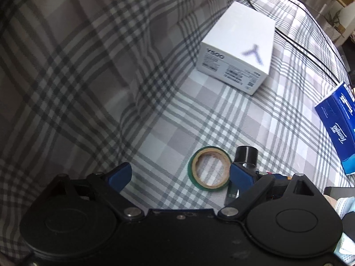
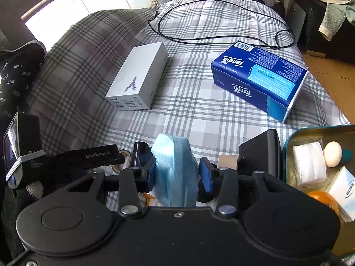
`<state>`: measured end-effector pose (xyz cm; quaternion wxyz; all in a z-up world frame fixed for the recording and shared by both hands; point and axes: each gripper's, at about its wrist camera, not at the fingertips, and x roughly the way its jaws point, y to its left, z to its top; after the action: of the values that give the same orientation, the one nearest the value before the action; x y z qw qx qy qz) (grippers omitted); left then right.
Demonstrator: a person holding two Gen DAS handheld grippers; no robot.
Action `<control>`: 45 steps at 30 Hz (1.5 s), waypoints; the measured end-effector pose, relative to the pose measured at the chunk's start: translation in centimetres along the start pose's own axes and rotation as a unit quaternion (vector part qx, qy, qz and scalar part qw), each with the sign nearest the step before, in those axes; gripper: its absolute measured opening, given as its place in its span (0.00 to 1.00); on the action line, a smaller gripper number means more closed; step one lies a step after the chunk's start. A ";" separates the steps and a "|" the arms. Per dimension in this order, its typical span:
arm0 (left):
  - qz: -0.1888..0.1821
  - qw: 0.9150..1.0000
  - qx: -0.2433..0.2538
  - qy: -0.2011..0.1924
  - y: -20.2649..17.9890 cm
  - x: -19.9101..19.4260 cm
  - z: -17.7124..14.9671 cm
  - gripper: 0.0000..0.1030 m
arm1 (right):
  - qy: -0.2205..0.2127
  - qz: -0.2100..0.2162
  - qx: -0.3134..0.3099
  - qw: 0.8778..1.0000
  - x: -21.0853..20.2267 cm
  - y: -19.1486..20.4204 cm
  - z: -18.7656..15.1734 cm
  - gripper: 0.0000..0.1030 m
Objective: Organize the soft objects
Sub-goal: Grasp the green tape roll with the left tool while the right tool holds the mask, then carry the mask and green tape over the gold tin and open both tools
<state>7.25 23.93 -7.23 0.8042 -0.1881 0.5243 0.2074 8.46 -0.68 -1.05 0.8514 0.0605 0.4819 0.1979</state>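
In the right wrist view my right gripper [image 2: 176,174] is shut on a folded light blue cloth [image 2: 175,155], which stands up between the blue pads above the plaid bedsheet [image 2: 188,102]. A blue Tempo tissue pack [image 2: 259,82] lies further away on the right. In the left wrist view my left gripper [image 1: 180,176] is open and points steeply down at the sheet. A green tape roll [image 1: 209,169] lies flat just inside its right fingertip [image 1: 240,177], and nothing is gripped.
A teal tin [image 2: 315,129] at the right holds a white pack, an egg, an orange ball and a tissue pack. A black box [image 2: 261,153] sits beside it. A white phone box [image 2: 137,82], a black cable [image 2: 199,40] and a black cylinder [image 1: 246,154] lie on the bed.
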 end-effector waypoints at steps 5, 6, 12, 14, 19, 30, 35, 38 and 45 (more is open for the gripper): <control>0.022 0.999 0.022 -0.008 -1.5 0.8 0.4 0.92 | -0.004 0.014 -0.001 1.000 -0.6 0.2 -0.2 0.42; 0.027 0.999 0.024 -0.006 -1.7 1.1 0.5 0.92 | -0.005 0.015 -0.003 1.000 -0.7 0.3 -0.3 0.42; 0.031 0.999 0.034 -0.001 -2.5 2.3 0.6 0.93 | -0.007 0.025 -0.003 1.000 -0.9 0.6 -0.4 0.42; 0.034 0.998 0.043 -0.003 -2.9 2.4 0.6 0.93 | -0.005 0.025 -0.004 1.000 -0.8 0.6 -0.4 0.42; 0.045 0.998 0.053 0.004 -3.4 3.4 0.3 0.93 | -0.001 0.023 -0.002 1.000 -0.6 0.4 -0.6 0.42; 0.011 0.998 0.061 -0.008 -3.6 2.8 -0.1 0.44 | 0.002 0.015 0.001 1.000 -0.7 0.2 -0.8 0.42; 0.002 0.998 0.054 -0.015 -3.5 1.6 -0.4 0.44 | -0.001 0.011 0.003 1.000 -1.1 -0.1 -0.9 0.42; -0.002 0.999 0.048 -0.024 -3.3 0.3 -0.5 0.44 | -0.004 0.009 0.008 1.000 -1.4 -0.4 -0.9 0.42; -0.025 0.996 0.065 -0.053 -4.5 -4.0 -1.2 0.44 | -0.024 0.002 0.025 0.999 -3.4 -1.9 -0.2 0.42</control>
<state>7.25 18.96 -3.58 0.8462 -0.1372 0.4888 0.1620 7.24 -3.75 1.02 0.8604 0.0872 0.4663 0.1861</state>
